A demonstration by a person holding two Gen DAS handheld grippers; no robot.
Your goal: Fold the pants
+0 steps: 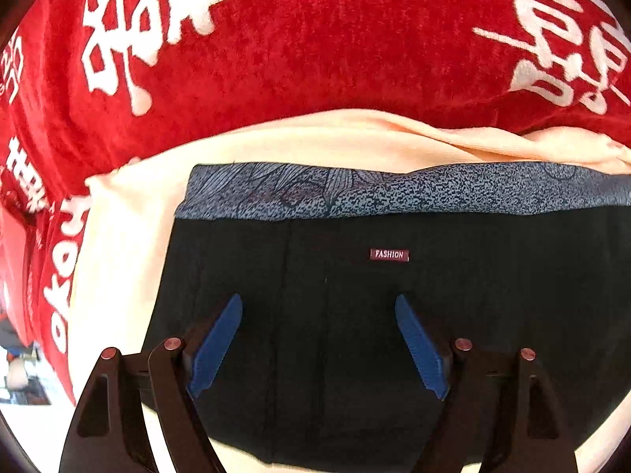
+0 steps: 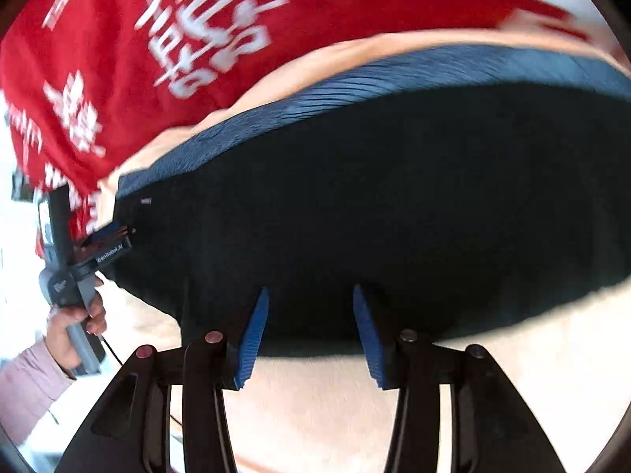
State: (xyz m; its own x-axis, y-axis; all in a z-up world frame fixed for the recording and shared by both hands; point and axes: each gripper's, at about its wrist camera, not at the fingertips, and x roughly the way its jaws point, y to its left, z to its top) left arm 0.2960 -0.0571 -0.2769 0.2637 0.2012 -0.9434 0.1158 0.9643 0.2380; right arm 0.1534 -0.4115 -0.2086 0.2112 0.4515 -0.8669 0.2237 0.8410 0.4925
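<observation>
- Left gripper (image 1: 318, 347), at the bottom of the left wrist view, hangs over the pants with its blue pads spread wide and nothing between them.
- Right gripper (image 2: 310, 331), low in the right wrist view, also stands apart and empty, over the near hem of the dark cloth; that picture is blurred by motion.
- Black pants (image 1: 355, 315) fill the middle and lower part of both views, lying fairly flat, with a grey patterned waistband (image 1: 394, 193) along the upper edge and a small "FASHION" label (image 1: 389, 254) just below it.
- Handling, as I judge it: soft, light, limp cloth that will sag and slide on itself. A single pinch would bunch it, so a pinch at each outer corner of the waistband or hem looks best, taking all layers.
- Under the pants lies a pale peach cloth (image 1: 118, 256), itself on a red blanket with white lettering (image 1: 315, 39); both are soft and could be pinched by mistake.
- At the lower left of the right wrist view a hand (image 2: 69, 331) in a pink sleeve holds a grey handle.
- Little of the room shows beyond bright glare.
</observation>
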